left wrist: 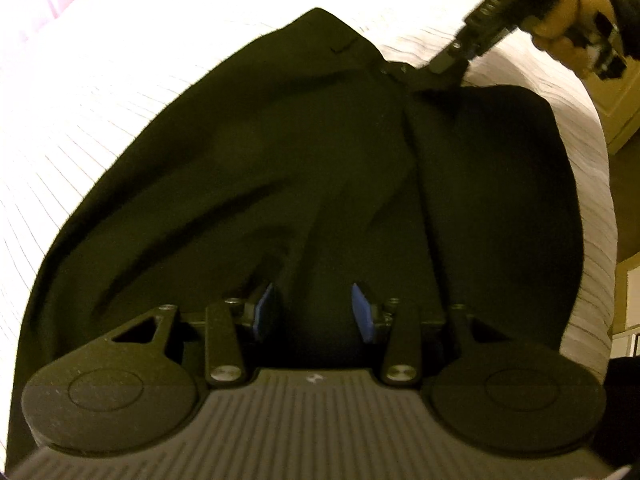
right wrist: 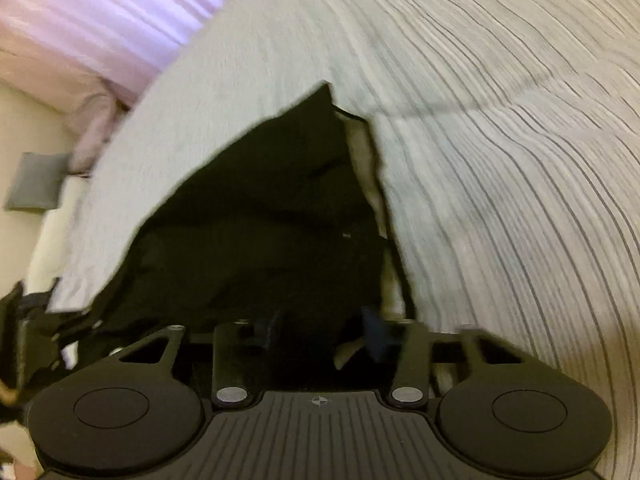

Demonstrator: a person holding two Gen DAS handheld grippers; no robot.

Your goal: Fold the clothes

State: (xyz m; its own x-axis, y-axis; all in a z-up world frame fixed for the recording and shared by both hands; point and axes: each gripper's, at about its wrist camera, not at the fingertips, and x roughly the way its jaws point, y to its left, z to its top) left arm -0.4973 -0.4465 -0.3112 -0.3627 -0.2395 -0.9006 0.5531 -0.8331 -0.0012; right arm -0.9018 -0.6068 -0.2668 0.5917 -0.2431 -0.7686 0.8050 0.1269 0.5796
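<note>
Garment: black garment [left wrist: 280, 168] lies on the bed [left wrist: 120, 80], long axis running away from the left gripper [left wrist: 316, 308].
Left fingers: part-spread, cloth bunched between; grip unclear.
Right gripper [left wrist: 444, 66]: at the far edge; fingers unclear.

Black garment [left wrist: 280, 184] on white bedspread [left wrist: 100, 92], left gripper [left wrist: 316, 312] pinching it, right gripper [left wrist: 444, 66] gripping far edge
</note>
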